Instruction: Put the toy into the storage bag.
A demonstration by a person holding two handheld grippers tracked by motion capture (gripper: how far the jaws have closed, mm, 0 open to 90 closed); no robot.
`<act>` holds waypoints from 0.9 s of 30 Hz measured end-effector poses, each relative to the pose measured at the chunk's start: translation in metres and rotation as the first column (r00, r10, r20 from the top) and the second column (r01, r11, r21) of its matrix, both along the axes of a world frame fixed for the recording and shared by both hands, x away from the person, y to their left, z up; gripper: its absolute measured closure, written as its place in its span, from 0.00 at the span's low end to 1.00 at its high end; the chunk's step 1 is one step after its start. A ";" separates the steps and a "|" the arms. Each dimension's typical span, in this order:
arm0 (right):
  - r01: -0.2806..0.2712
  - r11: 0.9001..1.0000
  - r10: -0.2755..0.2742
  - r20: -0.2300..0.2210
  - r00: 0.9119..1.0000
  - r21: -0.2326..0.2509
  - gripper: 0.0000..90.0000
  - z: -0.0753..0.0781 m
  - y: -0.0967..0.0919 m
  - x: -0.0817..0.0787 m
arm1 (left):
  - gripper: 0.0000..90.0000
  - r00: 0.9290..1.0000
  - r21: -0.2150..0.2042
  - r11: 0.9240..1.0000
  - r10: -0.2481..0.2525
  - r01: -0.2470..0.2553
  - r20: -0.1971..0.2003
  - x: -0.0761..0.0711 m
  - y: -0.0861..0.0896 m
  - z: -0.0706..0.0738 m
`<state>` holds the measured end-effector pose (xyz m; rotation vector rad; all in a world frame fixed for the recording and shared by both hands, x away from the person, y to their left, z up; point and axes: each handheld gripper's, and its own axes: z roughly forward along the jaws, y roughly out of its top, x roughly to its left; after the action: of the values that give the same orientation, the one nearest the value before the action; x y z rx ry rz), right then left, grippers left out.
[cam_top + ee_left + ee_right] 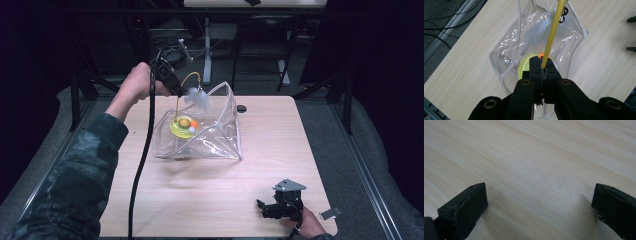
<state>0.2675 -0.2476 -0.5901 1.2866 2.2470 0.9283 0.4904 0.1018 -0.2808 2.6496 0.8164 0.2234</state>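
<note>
Wood table (pixel 210 200), dark room w/ black frames behind. Clear bag (pixel 220 142), center frame, is soft & floppy, so go slow. Your cat toy (pixel 182 125) is light & springy, base inside the bag. Left gripper (pixel 541 68) pinches its thin yellow rod (pixel 552 35); good spot. Right gripper (pixel 539 202), lower right, is spread wide, empty.

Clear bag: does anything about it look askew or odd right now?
The bag sits crumpled and lopsided, mouth gaping, one corner poking up. The left gripper pinches the yellow wand; its white feather hangs over the rim. Nothing spilled.
</note>
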 end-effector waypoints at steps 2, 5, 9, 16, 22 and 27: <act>0.000 1.000 0.000 0.000 1.000 0.000 0.00 0.000 0.000 0.000 | 0.98 1.000 0.004 1.000 -0.001 0.001 -0.011 0.002 -0.002 -0.004; 0.000 1.000 0.000 0.000 1.000 0.000 0.00 0.000 0.000 0.000 | 0.98 1.000 -0.004 1.000 -0.006 0.006 -0.019 0.003 -0.004 -0.010; -0.001 1.000 0.001 0.000 1.000 0.003 0.00 0.000 0.000 0.000 | 0.98 1.000 -0.015 1.000 -0.008 0.007 -0.030 0.005 -0.006 -0.017; -0.001 1.000 0.001 0.002 1.000 0.003 0.00 0.000 0.000 0.000 | 0.98 0.998 -0.023 1.000 -0.016 0.015 -0.053 0.007 -0.009 -0.030; -0.001 1.000 0.001 -0.003 1.000 0.003 0.00 0.000 0.000 0.000 | 0.98 0.997 -0.014 1.000 -0.020 0.019 -0.071 0.008 -0.011 -0.043; -0.001 1.000 0.001 -0.003 1.000 0.003 0.00 0.000 0.000 0.000 | 0.98 0.996 -0.010 1.000 -0.023 0.022 -0.092 0.010 -0.013 -0.055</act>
<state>0.2673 -0.2475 -0.5901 1.2894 2.2492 0.9314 0.5003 0.0883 -0.3359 2.6759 0.8136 0.0925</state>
